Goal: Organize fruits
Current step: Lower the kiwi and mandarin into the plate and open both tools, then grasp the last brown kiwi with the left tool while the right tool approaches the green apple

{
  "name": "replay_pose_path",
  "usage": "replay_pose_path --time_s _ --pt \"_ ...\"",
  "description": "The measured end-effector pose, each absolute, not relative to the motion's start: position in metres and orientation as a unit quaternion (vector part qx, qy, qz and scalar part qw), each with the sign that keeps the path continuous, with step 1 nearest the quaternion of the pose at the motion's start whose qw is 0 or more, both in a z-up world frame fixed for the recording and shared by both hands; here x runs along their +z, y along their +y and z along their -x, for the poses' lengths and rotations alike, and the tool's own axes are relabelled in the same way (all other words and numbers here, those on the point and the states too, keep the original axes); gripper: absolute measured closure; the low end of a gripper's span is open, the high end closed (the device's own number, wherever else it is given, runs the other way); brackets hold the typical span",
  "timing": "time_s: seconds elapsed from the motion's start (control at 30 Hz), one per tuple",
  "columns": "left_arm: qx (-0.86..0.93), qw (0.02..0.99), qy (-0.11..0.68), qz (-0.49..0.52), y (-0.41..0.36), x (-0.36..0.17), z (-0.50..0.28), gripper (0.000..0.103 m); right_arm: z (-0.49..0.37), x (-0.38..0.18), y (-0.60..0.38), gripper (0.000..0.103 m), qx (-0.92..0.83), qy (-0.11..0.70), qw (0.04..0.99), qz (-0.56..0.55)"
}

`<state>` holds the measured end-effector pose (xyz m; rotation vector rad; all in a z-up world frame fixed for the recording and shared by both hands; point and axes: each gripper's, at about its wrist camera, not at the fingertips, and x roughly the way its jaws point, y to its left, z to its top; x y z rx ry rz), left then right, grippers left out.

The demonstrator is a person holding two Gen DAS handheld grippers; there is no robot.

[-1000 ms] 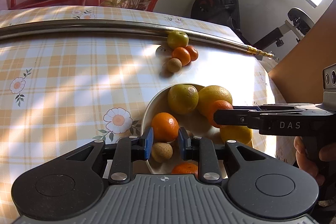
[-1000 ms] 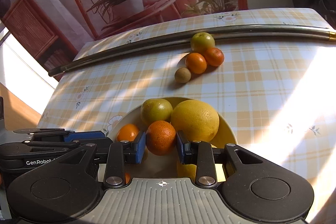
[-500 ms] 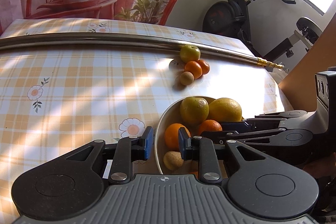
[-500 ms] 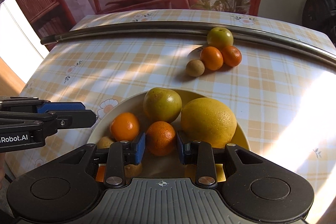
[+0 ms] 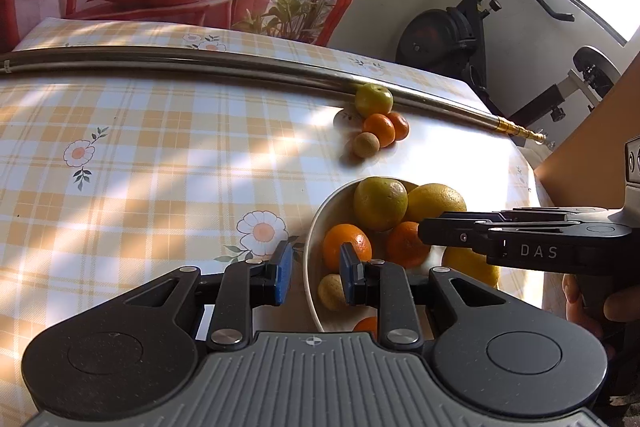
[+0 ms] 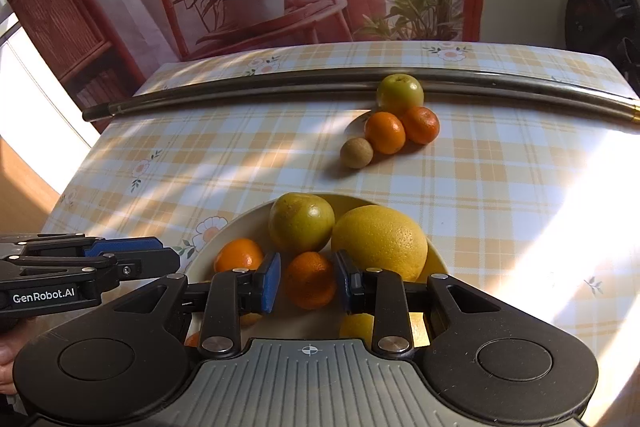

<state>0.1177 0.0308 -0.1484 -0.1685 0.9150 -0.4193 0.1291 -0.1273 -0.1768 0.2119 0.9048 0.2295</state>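
**Now the right hand-held gripper frames a mandarin in the bowl**

Over the last second the right hand-held gripper [image 6: 307, 283] has kept its blue pads to either side of one small orange mandarin [image 6: 311, 279], and the gap at each pad looks slightly wider than it was a second ago, so nothing is clamped. The left hand-held gripper [image 5: 313, 278] has shifted sideways: a second ago its released jaws lay over the fruit, whereas now they straddle the near-left rim of the bowl [image 5: 320, 219] and grip nothing.

For the task, that reads as the right side lining up the next pick while the left side backs off to give room; no fruit has changed place in this span.

Relative to the right hand-held gripper, the mandarin sits directly between the fingertips, a sliver of space on both sides. Just ahead of it lies a greenish citrus [image 6: 301, 223], ahead and to the right a big yellow grapefruit [image 6: 379, 242], and to the left another mandarin [image 6: 237, 255]. Farther ahead on the worktop [image 6: 500, 187], well apart from the bowl, a sorted cluster [image 6: 390, 125] of four small fruits rests against a metal rod [image 6: 248, 87].
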Motion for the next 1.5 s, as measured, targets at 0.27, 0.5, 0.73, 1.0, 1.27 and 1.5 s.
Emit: replay_pose_path --time_s 0.27,0.5,0.73,1.0,1.27,1.5 --pt "-0.199 0.875 0.434 0.074 0.032 -0.143 -0.122 0.077 -0.123 -0.16 -0.161 0.075 0.076 0.407 0.902 -0.125" --pt "-0.203 0.894 0.397 0.048 0.03 -0.114 -0.136 0.077 -0.123 -0.14 -0.192 0.075 0.043 0.369 0.918 -0.14" --pt "-0.196 0.907 0.371 0.021 0.029 -0.094 -0.149 0.077 -0.121 -0.136 -0.206 0.075 0.028 0.354 0.923 -0.148" --pt "-0.207 0.903 0.376 0.013 0.02 -0.095 -0.159 0.077 -0.125 -0.14 -0.209 0.075 0.022 0.359 0.921 -0.149" --pt "-0.255 0.887 0.384 -0.006 -0.01 -0.098 -0.18 0.077 -0.135 -0.142 -0.219 0.075 0.012 0.356 0.921 -0.158" --pt "-0.301 0.868 0.393 -0.019 -0.041 -0.117 -0.204 0.076 -0.149 -0.152 -0.229 0.075 0.007 0.363 0.917 -0.164"
